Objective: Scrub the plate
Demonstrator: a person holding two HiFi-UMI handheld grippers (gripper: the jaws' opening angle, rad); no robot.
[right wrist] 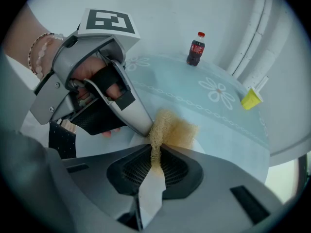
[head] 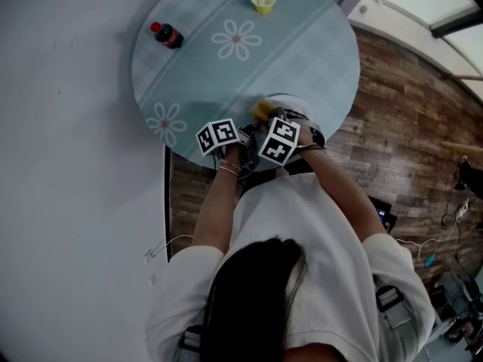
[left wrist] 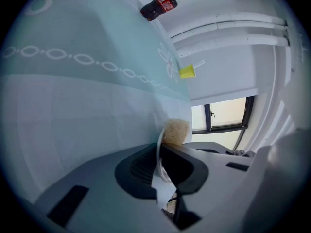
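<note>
A white plate [head: 296, 105] lies at the near edge of the round table [head: 204, 74], right in front of the person. My left gripper [left wrist: 159, 152] is shut on the plate's rim [left wrist: 158, 144], which shows edge-on between its jaws. My right gripper [right wrist: 156, 152] is shut on a tan mesh scrubber [right wrist: 171, 130] and points steeply down at the plate [right wrist: 135, 140]. The scrubber [left wrist: 176, 131] rests on the plate just beyond the left gripper's [right wrist: 146, 129] tip. In the head view the two marker cubes hide most of both jaws, and the scrubber [head: 260, 110] peeks out above them.
A cola bottle [head: 167, 35] lies on its side at the table's far left. A yellow cup [head: 263, 1] with a straw stands at the far edge. Wood floor [head: 400, 149] lies to the right, and a pale wall to the left.
</note>
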